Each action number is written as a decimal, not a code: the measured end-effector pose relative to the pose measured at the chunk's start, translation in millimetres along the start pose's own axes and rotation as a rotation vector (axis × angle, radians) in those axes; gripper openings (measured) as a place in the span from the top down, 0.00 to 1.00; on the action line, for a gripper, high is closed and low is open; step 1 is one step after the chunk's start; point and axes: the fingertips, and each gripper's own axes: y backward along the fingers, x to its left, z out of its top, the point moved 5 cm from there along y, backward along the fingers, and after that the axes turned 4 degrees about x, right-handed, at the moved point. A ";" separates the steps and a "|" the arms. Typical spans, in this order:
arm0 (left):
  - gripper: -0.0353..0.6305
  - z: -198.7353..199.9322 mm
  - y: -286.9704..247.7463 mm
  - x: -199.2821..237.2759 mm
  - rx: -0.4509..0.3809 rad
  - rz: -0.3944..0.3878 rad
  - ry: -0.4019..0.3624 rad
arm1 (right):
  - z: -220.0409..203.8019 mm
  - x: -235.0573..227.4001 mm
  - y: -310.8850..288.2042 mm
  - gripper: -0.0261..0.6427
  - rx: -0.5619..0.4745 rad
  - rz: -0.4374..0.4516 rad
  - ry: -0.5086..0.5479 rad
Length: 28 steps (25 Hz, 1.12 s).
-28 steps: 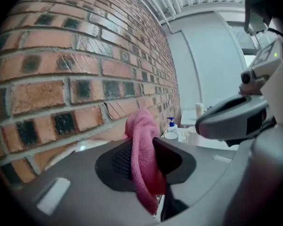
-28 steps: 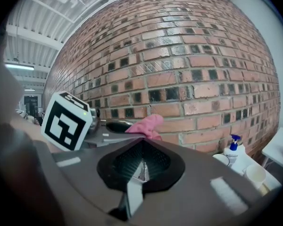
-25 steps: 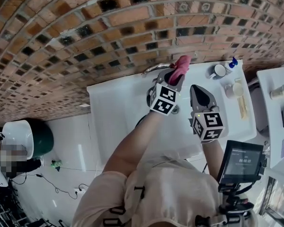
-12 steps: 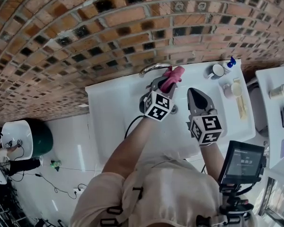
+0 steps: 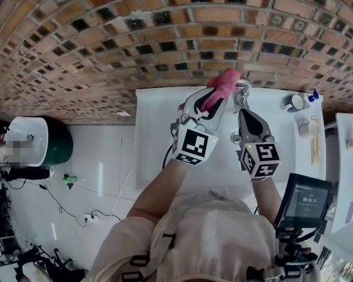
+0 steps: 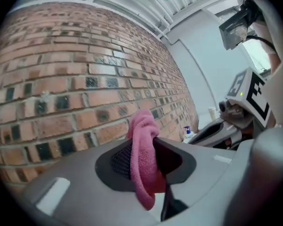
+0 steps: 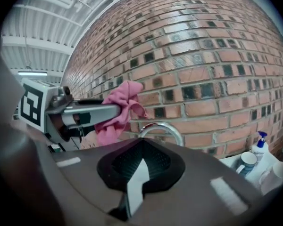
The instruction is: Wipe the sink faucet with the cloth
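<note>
Behind everything, brick wall (image 5: 106, 46) fills most of the head view. Below it sits the white counter (image 5: 153, 116). Left gripper (image 5: 214, 101) is up near the wall, jaws closed to a narrow gap and pinching the pink cloth (image 6: 142, 145) btwn the pads. Right gripper (image 7: 140, 149) is beside it, aimed at the faucet (image 7: 160, 124), tips together, nothing btwn them. Cloth is off the counter, in the air, just left of the faucet's chrome arch as the right gripper view has it. It doesn't look to be touching yet. Smaller bits off to the person's right: a cup (image 5: 294, 103) & a blue-pump soap bottle (image 5: 312, 94).

Risks, as I judge:
- Only a mid-fold is pinched, so dragging on metal could tug the cloth out, esp. if it snags on the arch.
- Little fabric pokes past the tips, so hard jaw ends may scrape the chrome instead of cloth.
- Grippers are close together, so a wide sweep could knock one on the other, or reach the cup & bottle.

Cloth's long axis runs approx along the jaws. Its bunched end sticks out past the tips, up toward the wall, and the loose tail droops under the jaws back toward the person. Faucet arch stands upright, both legs dropping behind the right gripper's jaws. Which way the outlet faces I can't tell.
</note>
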 end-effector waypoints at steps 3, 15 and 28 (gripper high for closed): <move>0.79 -2.0 40.6 24.1 -0.016 0.068 0.019 | -0.3 36.3 -13.2 0.99 0.020 0.062 0.032; 0.79 -148.5 181.8 72.0 0.195 0.243 0.265 | -0.3 139.8 -39.6 0.99 0.044 0.169 0.101; 0.79 -297.0 187.2 41.8 0.484 0.173 0.407 | -17.7 150.2 -32.3 0.98 0.080 0.105 0.100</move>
